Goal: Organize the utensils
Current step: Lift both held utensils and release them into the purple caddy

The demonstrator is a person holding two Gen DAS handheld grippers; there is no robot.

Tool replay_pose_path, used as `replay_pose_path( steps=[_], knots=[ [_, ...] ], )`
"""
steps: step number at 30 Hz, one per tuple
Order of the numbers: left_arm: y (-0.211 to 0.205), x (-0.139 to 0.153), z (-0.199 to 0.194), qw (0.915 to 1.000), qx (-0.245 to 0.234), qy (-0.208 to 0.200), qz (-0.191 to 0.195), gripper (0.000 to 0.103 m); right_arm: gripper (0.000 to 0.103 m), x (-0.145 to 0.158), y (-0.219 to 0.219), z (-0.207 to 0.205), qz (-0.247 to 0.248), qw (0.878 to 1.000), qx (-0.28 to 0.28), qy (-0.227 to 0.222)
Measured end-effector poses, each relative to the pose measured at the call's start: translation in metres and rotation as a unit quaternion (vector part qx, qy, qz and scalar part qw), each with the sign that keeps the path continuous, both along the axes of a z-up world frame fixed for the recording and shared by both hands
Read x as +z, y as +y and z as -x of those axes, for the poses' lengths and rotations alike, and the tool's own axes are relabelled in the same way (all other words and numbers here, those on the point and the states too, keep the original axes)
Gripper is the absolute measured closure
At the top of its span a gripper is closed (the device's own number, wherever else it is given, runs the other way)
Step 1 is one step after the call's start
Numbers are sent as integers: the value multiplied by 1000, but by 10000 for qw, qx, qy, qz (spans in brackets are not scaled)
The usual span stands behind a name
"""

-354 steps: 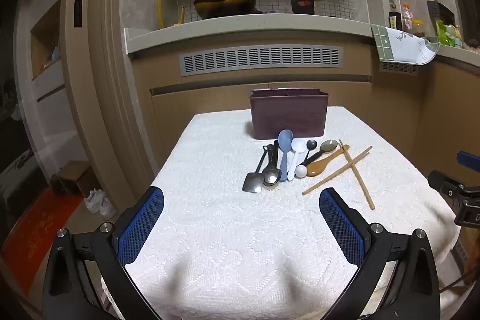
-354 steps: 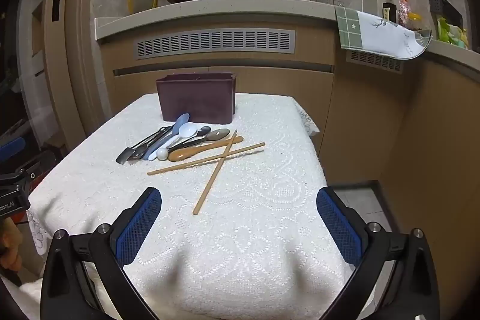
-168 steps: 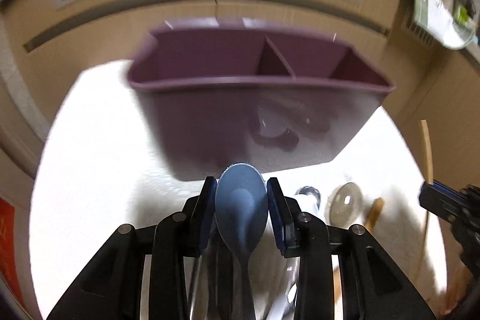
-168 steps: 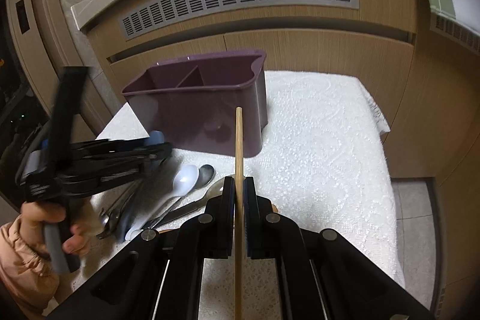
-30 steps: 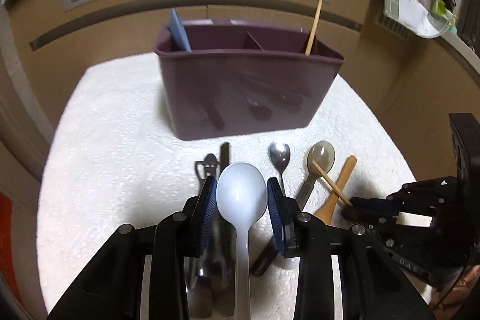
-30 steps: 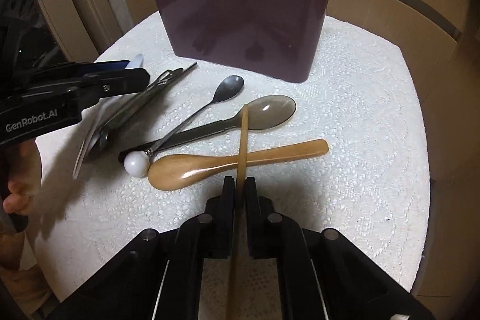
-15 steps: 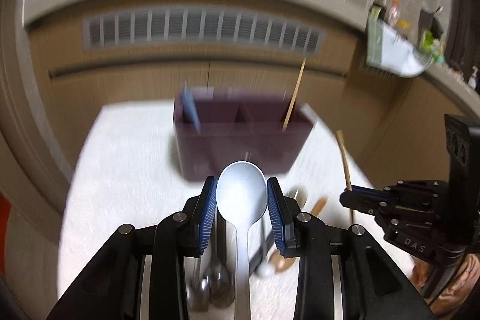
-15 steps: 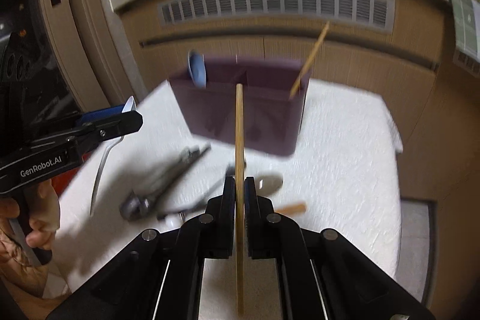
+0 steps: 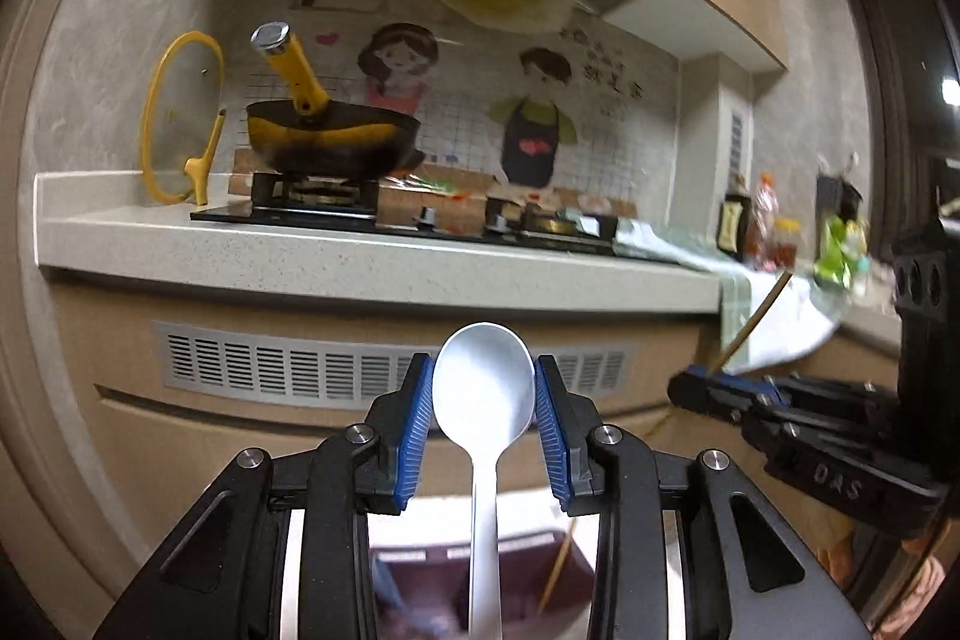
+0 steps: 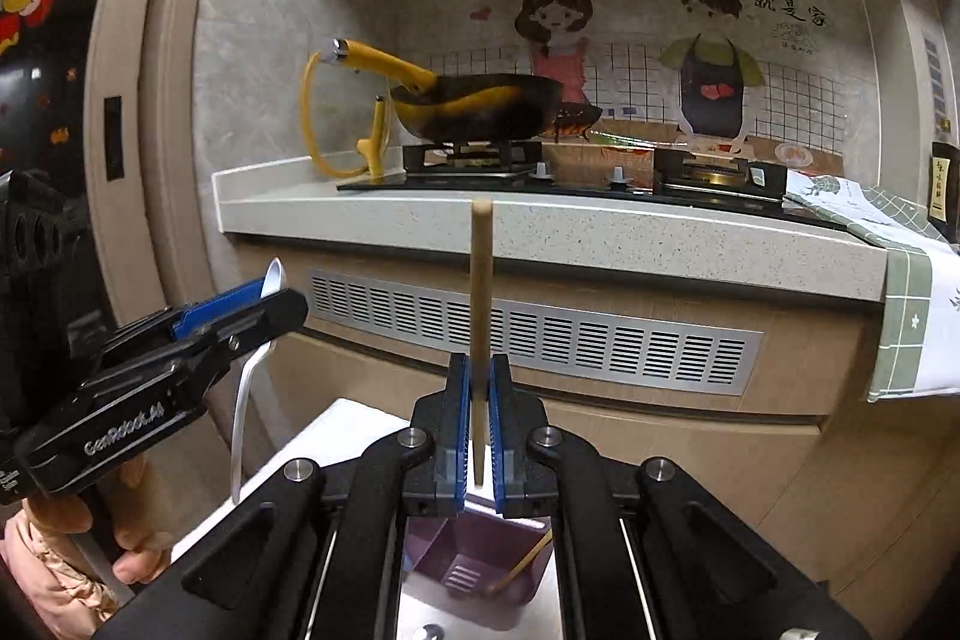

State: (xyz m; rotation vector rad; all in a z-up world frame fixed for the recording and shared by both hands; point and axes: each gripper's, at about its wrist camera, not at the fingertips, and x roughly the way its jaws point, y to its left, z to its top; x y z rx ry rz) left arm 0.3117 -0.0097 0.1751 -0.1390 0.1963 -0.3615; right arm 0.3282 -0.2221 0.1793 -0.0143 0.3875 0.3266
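Left wrist view: jaws of left gripper (image 9: 483,423) clamping one white spoon (image 9: 483,400), right gripper (image 10: 478,421) pinching one chopstick (image 10: 480,292), both raised above purple caddy (image 10: 474,568).

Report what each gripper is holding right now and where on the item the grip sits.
The left gripper clamps the white spoon by the sides of its bowl. The right gripper pinches a wooden chopstick partway along its shaft, upright.
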Motion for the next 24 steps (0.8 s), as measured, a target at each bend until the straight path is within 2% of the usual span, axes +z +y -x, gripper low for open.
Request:
replay_pose_path(
  steps=[3, 6, 12, 19, 24],
  knots=[
    [1, -15, -22, 9998, 159, -37, 106, 68, 97, -14, 0, -15, 97, 9998, -28, 176],
    [-3, -37, -45, 9994, 173, 224, 197, 68, 97, -29, 1, -22, 146, 9990, -35, 414],
    [-18, -83, -76, 9978, 321, 588, -2, 68, 97, -67, 0, -39, 186, 9958, -5, 897],
    [-28, -127, -89, 9938, 335, 1058, -82, 68, 97, -111, 0, -54, 129, 9895, 91, 1439],
    [-28, -147, -91, 9901, 369, 1339, -177, 68, 97, -137, 1, -61, 85, 9835, 112, 1806]
  ],
)
